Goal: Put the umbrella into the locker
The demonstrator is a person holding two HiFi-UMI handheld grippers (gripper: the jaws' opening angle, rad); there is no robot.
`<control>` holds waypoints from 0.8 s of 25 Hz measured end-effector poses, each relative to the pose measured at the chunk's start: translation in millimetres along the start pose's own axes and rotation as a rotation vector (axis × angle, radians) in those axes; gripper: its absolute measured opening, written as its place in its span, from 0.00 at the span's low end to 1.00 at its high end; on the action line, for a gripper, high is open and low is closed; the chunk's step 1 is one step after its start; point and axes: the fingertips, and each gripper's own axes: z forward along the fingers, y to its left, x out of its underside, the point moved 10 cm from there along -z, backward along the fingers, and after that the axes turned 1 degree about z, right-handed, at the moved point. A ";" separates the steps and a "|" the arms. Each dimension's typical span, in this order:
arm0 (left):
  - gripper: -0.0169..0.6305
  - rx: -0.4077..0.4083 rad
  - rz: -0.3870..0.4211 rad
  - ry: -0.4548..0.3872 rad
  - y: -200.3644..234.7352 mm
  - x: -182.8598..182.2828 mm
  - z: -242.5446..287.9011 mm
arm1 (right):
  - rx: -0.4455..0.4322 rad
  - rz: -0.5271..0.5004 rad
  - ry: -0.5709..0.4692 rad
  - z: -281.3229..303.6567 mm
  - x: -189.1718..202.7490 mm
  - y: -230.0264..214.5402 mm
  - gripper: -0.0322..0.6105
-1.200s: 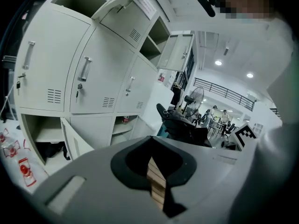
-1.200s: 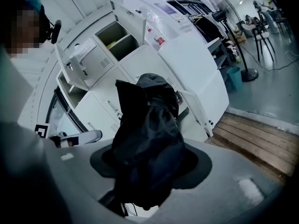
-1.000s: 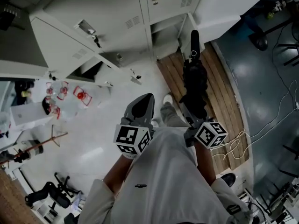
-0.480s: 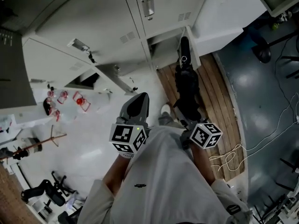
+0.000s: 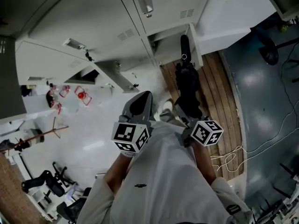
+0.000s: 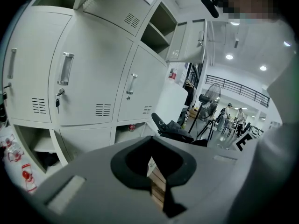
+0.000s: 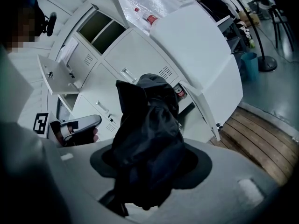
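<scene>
The right gripper [image 5: 186, 115] is clamped on the folded black umbrella [image 5: 188, 85], whose bunched fabric fills the space between its jaws in the right gripper view [image 7: 147, 139]. The umbrella points away from the person toward the open bottom compartment of the locker [image 5: 164, 50], beside that compartment's swung-out door [image 5: 195, 46]. Its rounded handle end [image 5: 185, 45] lies over the mouth of the opening, though from the head view it is hard to say whether it is inside. The left gripper [image 5: 144, 98] hovers to the left of the umbrella, well apart from it, jaws drawn together with only a thin slit and nothing in them. Wooden boards [image 5: 219, 92] run under the umbrella.
</scene>
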 end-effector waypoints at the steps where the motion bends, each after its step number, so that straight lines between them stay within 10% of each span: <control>1: 0.05 -0.001 0.000 0.001 0.5 0.1 1.5 | 0.000 0.001 0.001 1.2 -0.7 -1.4 0.46; 20: 0.05 0.022 -0.028 0.053 17.8 7.9 36.6 | 0.035 -0.023 0.070 27.0 -9.6 -12.0 0.46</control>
